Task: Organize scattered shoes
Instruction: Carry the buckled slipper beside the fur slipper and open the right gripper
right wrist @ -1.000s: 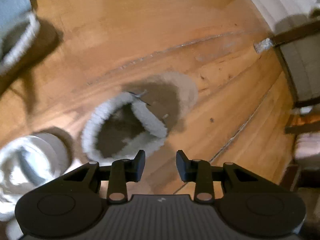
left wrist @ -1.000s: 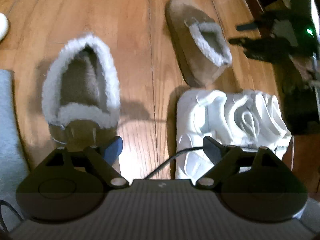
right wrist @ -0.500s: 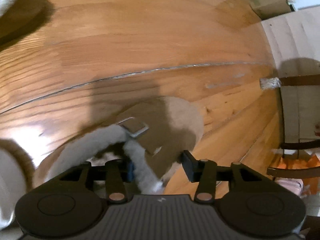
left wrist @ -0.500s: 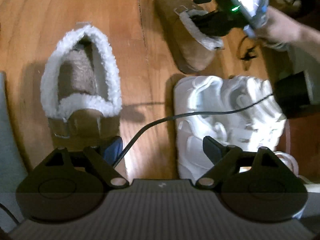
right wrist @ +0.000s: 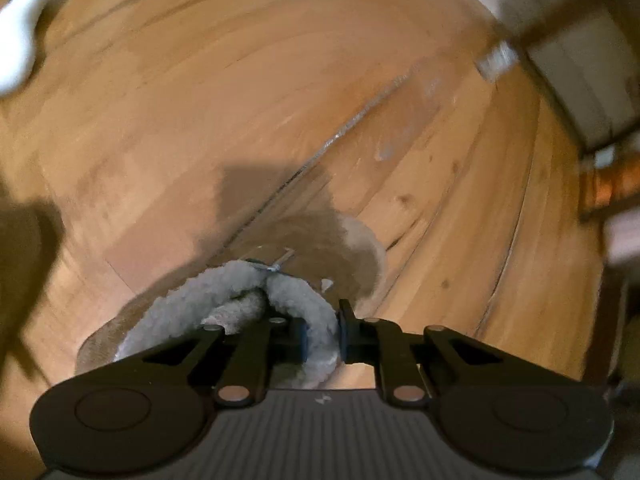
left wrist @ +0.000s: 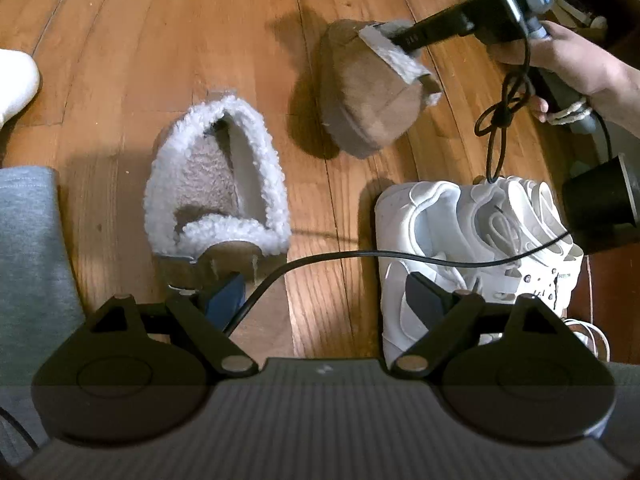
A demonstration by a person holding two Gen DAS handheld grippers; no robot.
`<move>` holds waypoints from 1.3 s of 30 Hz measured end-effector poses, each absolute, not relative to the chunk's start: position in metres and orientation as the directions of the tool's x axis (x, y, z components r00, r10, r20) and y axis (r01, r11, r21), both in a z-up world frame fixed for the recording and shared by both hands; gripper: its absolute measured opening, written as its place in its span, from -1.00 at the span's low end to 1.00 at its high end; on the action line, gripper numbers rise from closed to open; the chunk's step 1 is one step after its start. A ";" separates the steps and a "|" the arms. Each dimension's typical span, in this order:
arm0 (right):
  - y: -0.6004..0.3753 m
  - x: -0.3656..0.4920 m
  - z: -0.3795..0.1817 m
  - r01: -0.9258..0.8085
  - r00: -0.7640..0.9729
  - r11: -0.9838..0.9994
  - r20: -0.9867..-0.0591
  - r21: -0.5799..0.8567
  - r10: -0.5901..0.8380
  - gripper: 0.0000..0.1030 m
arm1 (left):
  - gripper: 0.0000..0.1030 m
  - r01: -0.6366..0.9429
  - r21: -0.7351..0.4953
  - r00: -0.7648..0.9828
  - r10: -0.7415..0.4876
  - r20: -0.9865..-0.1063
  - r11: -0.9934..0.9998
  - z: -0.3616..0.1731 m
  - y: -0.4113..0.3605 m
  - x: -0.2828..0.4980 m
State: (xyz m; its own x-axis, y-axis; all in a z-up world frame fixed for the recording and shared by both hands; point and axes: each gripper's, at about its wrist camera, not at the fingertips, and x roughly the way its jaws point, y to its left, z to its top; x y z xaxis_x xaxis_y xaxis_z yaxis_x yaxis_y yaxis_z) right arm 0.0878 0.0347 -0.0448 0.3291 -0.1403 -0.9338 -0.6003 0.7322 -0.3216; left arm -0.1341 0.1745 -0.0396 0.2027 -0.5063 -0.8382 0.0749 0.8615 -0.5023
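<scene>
progress: early, by my read. You have one tan slipper (left wrist: pixel 368 92) gripped and tilted up off the floor (left wrist: pixel 160 40); nothing looks lined up as a finished row yet.
done so far: the two white sneakers (left wrist: pixel 476 248) lie touching each other near the right edge of the floor in the left wrist view, which may count as a pair already set. Cannot tell if that is their final spot.
left to do: bring the held slipper beside its mate, the second slipper (left wrist: pixel 218 196), then square both. Another white shoe (left wrist: pixel 14 80) sits at the far left edge, well apart from the rest; likely yours to collect too.
right tool (right wrist: pixel 322 334): clenched on the fleece collar of the held slipper, fleece pinched between the pads.
left tool (left wrist: pixel 322 294): released, jaws wide, nothing between them. It hangs over the bare floor between the second slipper and the sneakers; a black cable (left wrist: pixel 360 258) crosses in front.
held slipper axis: long axis runs from the gripped collar down and away from your right hand (left wrist: pixel 576 68), toe lower, sole turned partly toward the left camera. Tilted, not flat.
second slipper axis: flat on the floor, long axis running near to far in the left wrist view, toe toward the tool, open heel pointing away.
sneakers axis: lying across, heels near floor centre, toes toward the right edge.
mismatch: the two slippers point different ways; you will likely need to turn the held one to match.
</scene>
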 end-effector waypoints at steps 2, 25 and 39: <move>0.031 0.091 -0.039 -0.551 0.298 0.789 -0.947 -0.271 -0.118 -0.75 | 0.70 0.078 -0.498 0.204 -0.503 -0.840 0.864 -0.040 0.173 -0.134; -0.009 0.074 0.000 -0.371 -0.033 0.876 -0.947 0.309 0.320 0.48 | 0.70 0.013 -0.660 0.184 -0.650 -0.737 0.751 -0.061 0.168 -0.129; 0.041 0.034 -0.067 -0.886 0.052 0.464 -0.993 0.002 0.104 0.78 | 0.71 -0.025 -0.696 0.171 -0.682 -0.711 0.718 -0.073 0.171 -0.124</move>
State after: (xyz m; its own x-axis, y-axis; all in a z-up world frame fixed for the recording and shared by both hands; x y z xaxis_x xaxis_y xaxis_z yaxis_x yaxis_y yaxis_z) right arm 0.0342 0.0413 -0.0670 0.0519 0.1042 -0.9932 -0.8856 0.4644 0.0024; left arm -0.1239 0.1713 -0.0731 0.1712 -0.6824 -0.7107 -0.0248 0.7181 -0.6955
